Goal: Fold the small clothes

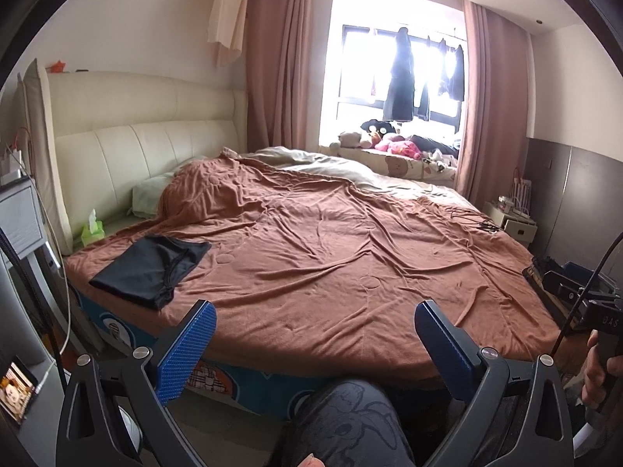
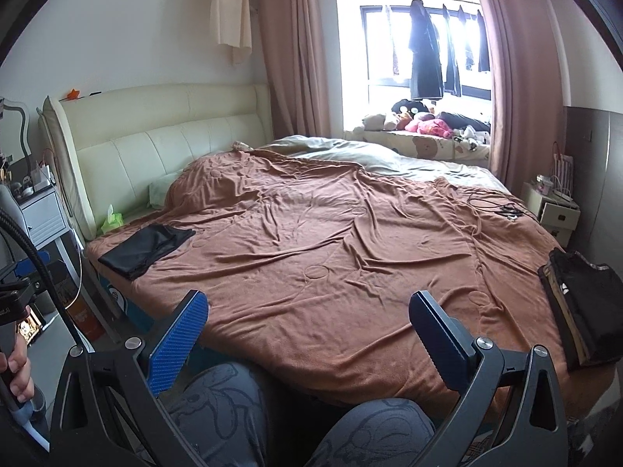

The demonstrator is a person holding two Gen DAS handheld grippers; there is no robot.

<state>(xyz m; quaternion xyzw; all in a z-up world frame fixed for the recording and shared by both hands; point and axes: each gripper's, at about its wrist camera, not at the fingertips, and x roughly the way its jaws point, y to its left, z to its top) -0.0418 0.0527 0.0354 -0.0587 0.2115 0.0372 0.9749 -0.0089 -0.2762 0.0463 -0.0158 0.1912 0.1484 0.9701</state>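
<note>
A folded black garment [image 1: 150,268] lies flat on the brown blanket [image 1: 331,257] at the bed's near left corner; it also shows in the right wrist view [image 2: 146,251]. A stack of dark clothes [image 2: 584,311] lies at the bed's right edge. My left gripper [image 1: 315,321] is open and empty, held above the near edge of the bed, well right of the black garment. My right gripper [image 2: 307,311] is open and empty over the near edge too, with the stack to its right.
A cream headboard [image 1: 148,140] stands at the left, with a green tissue box [image 1: 92,229] by the pillow. Cables [image 2: 506,208] lie on the far right of the bed. A nightstand [image 2: 553,210] stands at the right. The person's knees [image 2: 303,420] are below the grippers.
</note>
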